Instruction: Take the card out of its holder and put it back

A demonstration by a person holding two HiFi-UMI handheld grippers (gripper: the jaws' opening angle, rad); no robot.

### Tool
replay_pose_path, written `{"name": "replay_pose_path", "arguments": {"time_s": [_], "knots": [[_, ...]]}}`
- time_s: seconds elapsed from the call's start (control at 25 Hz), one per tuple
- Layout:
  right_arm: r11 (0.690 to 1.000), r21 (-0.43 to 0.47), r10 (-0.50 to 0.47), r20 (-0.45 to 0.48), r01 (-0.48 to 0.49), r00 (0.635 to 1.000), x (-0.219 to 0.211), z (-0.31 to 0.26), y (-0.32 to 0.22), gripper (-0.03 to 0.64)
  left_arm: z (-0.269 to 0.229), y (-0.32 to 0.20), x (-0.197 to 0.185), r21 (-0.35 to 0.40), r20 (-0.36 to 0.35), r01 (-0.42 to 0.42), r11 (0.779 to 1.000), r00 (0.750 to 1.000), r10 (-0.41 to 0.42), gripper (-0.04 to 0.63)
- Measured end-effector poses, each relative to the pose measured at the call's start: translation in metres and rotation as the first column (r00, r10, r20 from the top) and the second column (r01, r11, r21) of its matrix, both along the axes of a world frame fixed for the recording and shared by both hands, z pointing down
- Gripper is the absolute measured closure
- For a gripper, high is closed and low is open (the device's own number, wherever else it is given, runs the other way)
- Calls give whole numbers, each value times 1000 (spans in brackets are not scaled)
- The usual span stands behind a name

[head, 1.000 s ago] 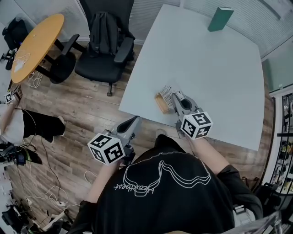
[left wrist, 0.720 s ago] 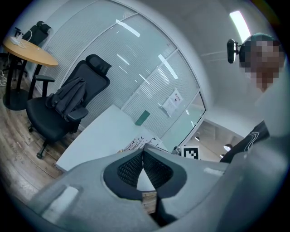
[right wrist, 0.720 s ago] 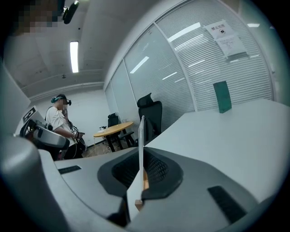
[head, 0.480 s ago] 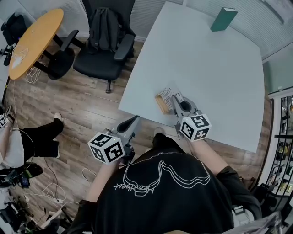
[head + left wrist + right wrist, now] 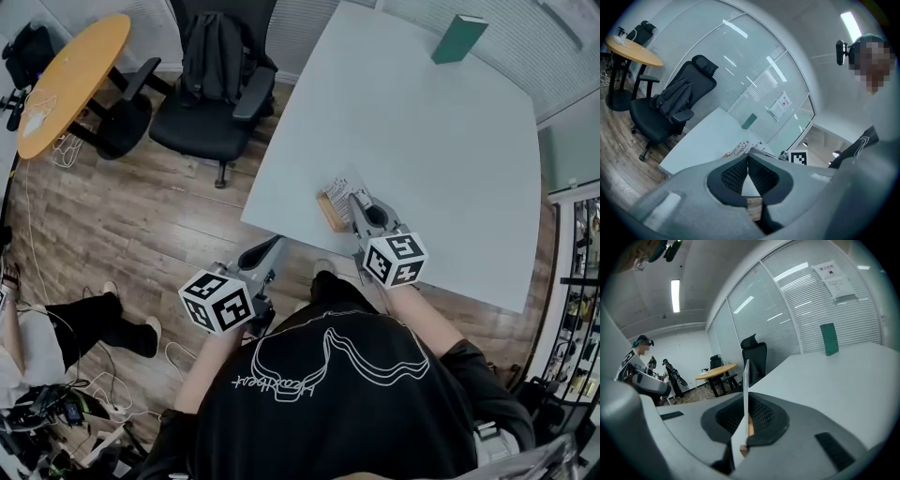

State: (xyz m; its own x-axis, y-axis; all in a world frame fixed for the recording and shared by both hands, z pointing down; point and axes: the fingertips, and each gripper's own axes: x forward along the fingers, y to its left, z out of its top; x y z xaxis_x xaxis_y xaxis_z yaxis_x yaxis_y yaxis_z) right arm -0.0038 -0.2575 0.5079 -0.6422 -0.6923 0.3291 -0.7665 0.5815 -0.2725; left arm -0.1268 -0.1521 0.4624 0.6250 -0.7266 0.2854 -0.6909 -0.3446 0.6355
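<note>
A white printed card (image 5: 341,190) stands by a small wooden holder (image 5: 329,212) near the front edge of the white table (image 5: 422,141). My right gripper (image 5: 353,200) is shut on the card. In the right gripper view the card (image 5: 746,380) shows edge-on between the pads, with the holder's wood (image 5: 749,426) at its foot; whether it sits in the slot I cannot tell. My left gripper (image 5: 277,243) hangs over the floor, left of the table's corner, its jaws shut and empty (image 5: 748,157). In its view the card (image 5: 742,148) appears past the tips.
A green box (image 5: 457,37) stands at the table's far edge. A black office chair with a backpack (image 5: 216,84) and a round orange table (image 5: 70,80) are on the wooden floor to the left. Cables and a person's legs (image 5: 103,323) lie at lower left.
Both grippers stay almost where they were, the right still on the card. The person on the floor at the left has shifted down and rightward in the head view.
</note>
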Motion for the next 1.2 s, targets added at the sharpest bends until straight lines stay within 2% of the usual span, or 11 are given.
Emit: {"name": "replay_pose_path", "arguments": {"time_s": [1.2], "knots": [[998,-48,-34,-69,31,997,-8,47,7,592,-2,12,-5,4,24,33,999,999,-33,581]]}}
